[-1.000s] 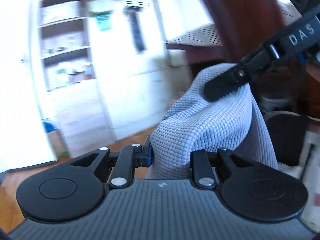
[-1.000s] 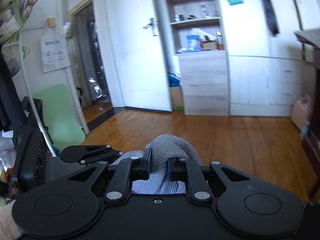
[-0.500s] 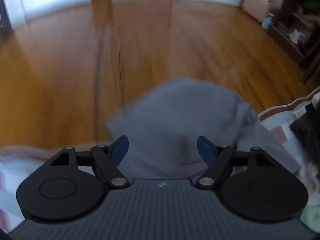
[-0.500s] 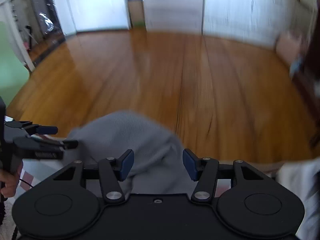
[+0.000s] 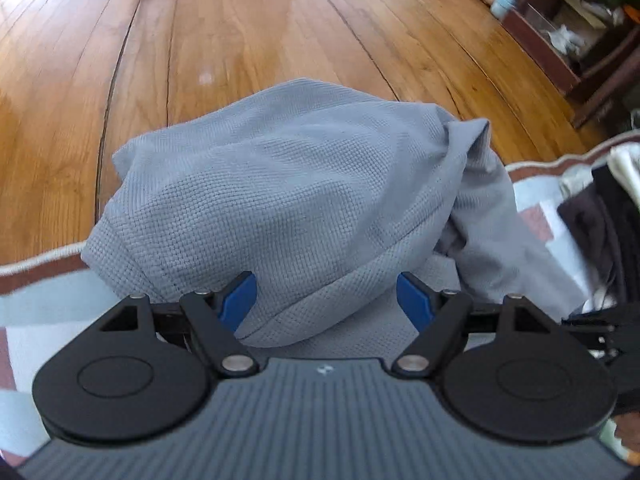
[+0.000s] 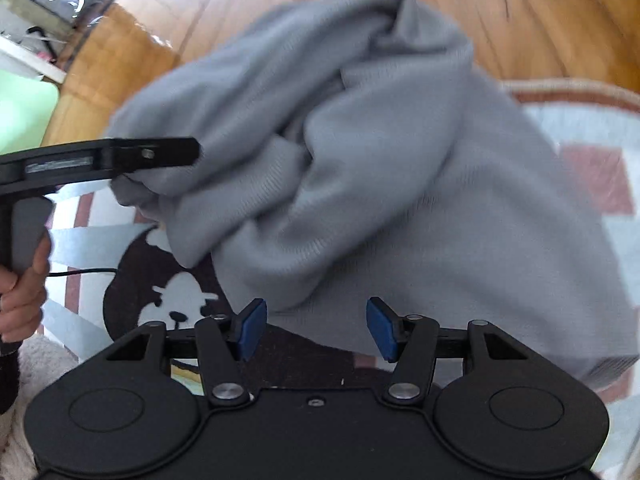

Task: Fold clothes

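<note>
Now bunched into a soft mound: grey garment (image 5: 280, 200), waffle-knit, small raised cells plain in the left wrist view, rounded on top, one loose flap rising to a point at the right. Lying on a patterned blanket (image 6: 592, 184) of pale blue, white and dusty-red blocks with a scalloped cream border, at the edge beside the glossy plank wood floor (image 5: 240, 20). Left gripper (image 5: 326, 302) pointing steeply down over the heap, blue pads spread wide, knit fabric lying between them without being pinched; black hinged links and round discs behind, ribbed grey housing below. Right gripper (image 6: 316, 330) likewise wide open, blue pads parted over a smoother, blurred fold of the same cloth, nothing clamped. Seen from the right wrist view, the left tool's black finger lying against the cloth's left edge, its grey handle in a hand (image 6: 22, 292); a dark panel with a white cartoon bear (image 6: 176, 300) printed on the blanket below. Compared with a second ago: both pairs of pads then closed on the cloth and held high with doors and shelves behind; since then lowered, cloth released, jaws wide.
</note>
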The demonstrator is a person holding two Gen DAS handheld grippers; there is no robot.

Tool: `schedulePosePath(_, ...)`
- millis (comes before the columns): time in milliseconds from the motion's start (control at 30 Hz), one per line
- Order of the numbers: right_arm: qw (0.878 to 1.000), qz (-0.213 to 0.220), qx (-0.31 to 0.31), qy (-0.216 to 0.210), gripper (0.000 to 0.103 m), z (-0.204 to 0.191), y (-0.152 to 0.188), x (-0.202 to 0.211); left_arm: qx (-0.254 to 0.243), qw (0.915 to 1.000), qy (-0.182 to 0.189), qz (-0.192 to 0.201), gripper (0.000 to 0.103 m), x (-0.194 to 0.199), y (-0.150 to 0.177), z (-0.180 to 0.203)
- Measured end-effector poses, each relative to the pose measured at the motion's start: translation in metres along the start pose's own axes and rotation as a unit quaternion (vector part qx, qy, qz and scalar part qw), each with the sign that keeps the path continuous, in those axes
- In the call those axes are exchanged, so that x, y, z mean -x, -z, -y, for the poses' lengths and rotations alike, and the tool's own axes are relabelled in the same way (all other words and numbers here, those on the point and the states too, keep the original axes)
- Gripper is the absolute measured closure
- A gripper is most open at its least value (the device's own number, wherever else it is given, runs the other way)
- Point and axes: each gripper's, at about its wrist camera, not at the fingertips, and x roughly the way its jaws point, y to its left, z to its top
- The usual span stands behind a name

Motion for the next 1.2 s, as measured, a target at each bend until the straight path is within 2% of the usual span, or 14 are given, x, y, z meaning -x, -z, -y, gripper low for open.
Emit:
schedulePosePath(100,0.994,0.033,0.079,0.068,0.064,-0.026,-0.002,0.0,0.001,1.0,0.003,0.001,0.026,0.006,0.013,-0.001)
schedulePosePath(133,0.989,0.045,0.115,0.085,0.092,-0.034,-0.002,0.002,0.008,0.9999,0.01,0.001,0.026,0.004,0.012,-0.003)
schedulePosePath(167,0.984,0.052,0.139,0.103,0.103,-0.041,-0.004,0.005,0.015,0.9998,0.016,0.0,0.026,0.002,0.011,-0.005)
schedulePosePath(267,0.963,0.081,0.187,0.174,0.103,-0.048,-0.015,0.018,-0.026,0.9993,-0.02,0.017,0.026,0.004,0.014,0.001)
schedulePosePath(367,0.939,0.112,0.197,0.257,0.103,-0.031,-0.035,0.039,-0.126,0.985,-0.104,0.055,0.026,0.023,0.016,0.019)
schedulePosePath(467,0.94,0.13,0.139,0.282,0.103,0.009,-0.055,0.071,-0.131,0.9862,-0.044,0.091,0.026,0.036,0.018,0.014)
schedulePosePath(533,0.959,0.132,0.084,0.238,0.1,0.028,-0.058,0.095,-0.118,0.9886,0.014,0.092,0.026,0.036,0.019,0.008)
schedulePosePath(600,0.98,0.126,0.023,0.153,0.091,0.037,-0.056,0.108,-0.111,0.9893,0.086,0.041,0.026,0.026,0.023,0.005)
schedulePosePath(667,0.992,0.112,-0.038,0.05,0.077,0.044,-0.046,0.105,-0.091,0.9868,0.133,0.009,0.026,0.022,0.027,0.001)
schedulePosePath(700,0.994,0.094,-0.061,0.008,0.058,0.042,-0.04,0.098,-0.082,0.9857,0.148,0.005,0.026,0.022,0.029,0.0)
schedulePosePath(767,0.994,0.054,-0.086,-0.038,0.052,0.038,-0.031,0.085,-0.091,0.9888,0.117,0.014,0.026,0.02,0.033,0.003)
schedulePosePath(833,0.995,0.023,-0.083,-0.049,0.051,0.032,-0.02,0.076,-0.13,0.9905,0.037,0.026,0.026,0.012,0.035,0.013)
schedulePosePath(1000,0.992,-0.007,-0.096,-0.077,0.046,0.024,-0.016,0.059,-0.193,0.9795,-0.057,0.008,0.025,-0.014,0.047,0.029)
schedulePosePath(1200,0.964,0.001,-0.199,-0.178,0.032,0.043,-0.034,0.031,-0.292,0.9334,-0.201,0.054,0.032,-0.024,0.065,0.05)
